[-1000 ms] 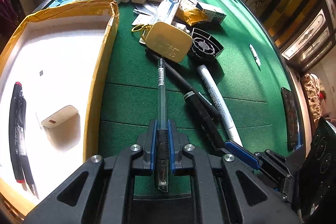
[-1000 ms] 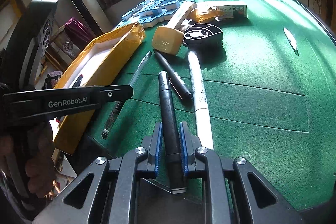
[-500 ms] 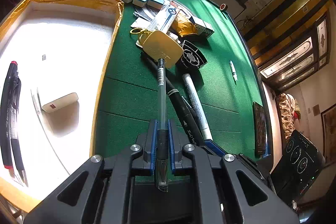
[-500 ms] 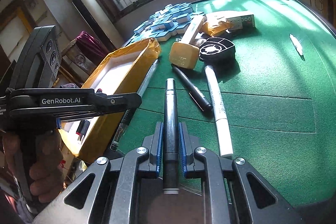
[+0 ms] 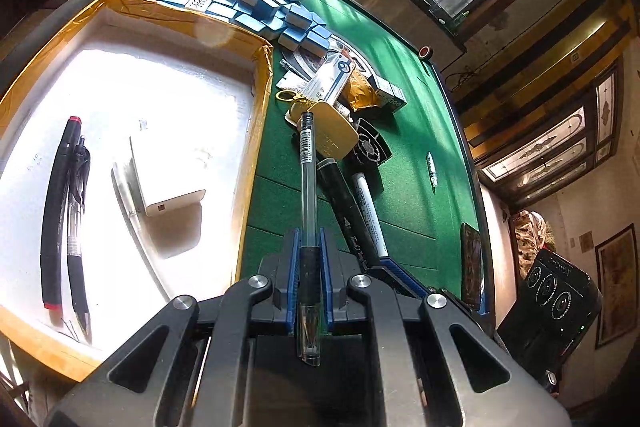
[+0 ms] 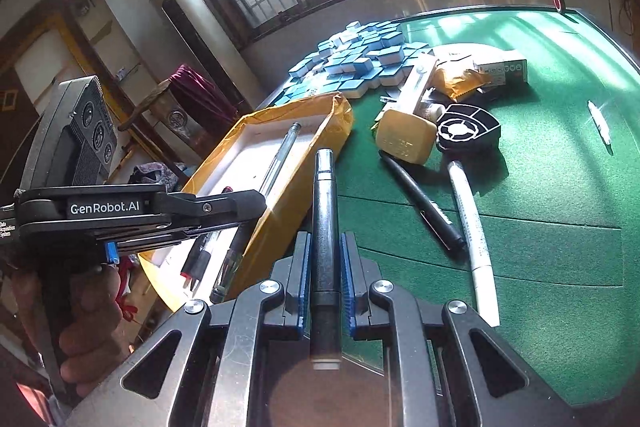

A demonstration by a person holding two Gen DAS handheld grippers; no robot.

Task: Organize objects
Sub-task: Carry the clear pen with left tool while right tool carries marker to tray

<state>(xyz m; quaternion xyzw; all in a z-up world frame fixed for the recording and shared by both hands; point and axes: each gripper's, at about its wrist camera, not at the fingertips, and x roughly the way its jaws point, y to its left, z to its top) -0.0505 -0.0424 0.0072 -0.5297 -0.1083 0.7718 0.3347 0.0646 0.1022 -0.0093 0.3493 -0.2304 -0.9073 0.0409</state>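
Pens, two of them, lie at the far left of the left wrist view inside the white tray point(image 5: 168, 99) with its yellow-taped rim, and a small white box point(image 5: 168, 183) sits beside them. At centre the left gripper point(image 5: 308, 255) has its fingers clamped on a clear pen point(image 5: 308, 179), held above the green desk point(image 5: 404, 131). In the right wrist view the left gripper shows at the left edge (a hand grips its handle); at centre the right gripper point(image 6: 325, 263) has its fingers closed on a black marker point(image 6: 325, 211), and right of it a black pen point(image 6: 424, 203) and a white marker point(image 6: 476, 239) lie on the felt.
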